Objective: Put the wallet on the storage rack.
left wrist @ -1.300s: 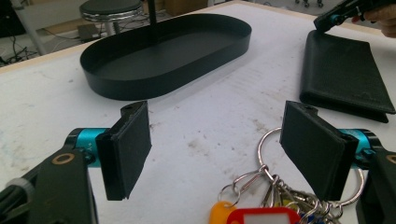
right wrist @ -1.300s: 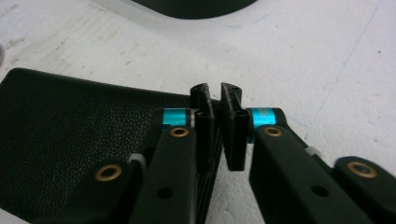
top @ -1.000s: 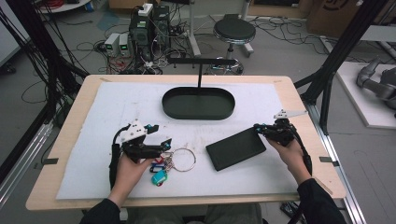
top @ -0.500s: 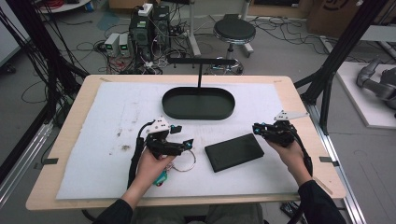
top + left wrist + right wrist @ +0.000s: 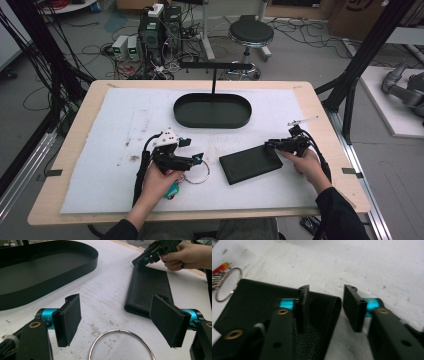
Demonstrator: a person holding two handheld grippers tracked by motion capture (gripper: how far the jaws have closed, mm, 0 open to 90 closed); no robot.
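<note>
A black leather wallet (image 5: 251,163) lies flat on the white mat, right of centre. My right gripper (image 5: 270,145) is open at its far right corner. In the right gripper view, one jaw of my right gripper (image 5: 326,290) is above the wallet (image 5: 262,302) and the other is past its folded edge, over the mat. A metal key ring (image 5: 197,172) with coloured keys (image 5: 172,190) lies left of the wallet. My left gripper (image 5: 192,150) is open just behind the ring. In the left gripper view, the ring (image 5: 121,342) lies low between the wide jaws of my left gripper (image 5: 116,302).
A black oval tray (image 5: 212,110) with an upright T-shaped stand (image 5: 214,67) sits at the back centre of the mat. The wooden table edge (image 5: 340,150) runs close by the right hand. Small dark stains mark the mat (image 5: 115,150) on the left.
My left gripper has moved right from over the keys to just behind the ring. The right gripper has edged slightly left onto the wallet's corner. The wallet has barely shifted.
</note>
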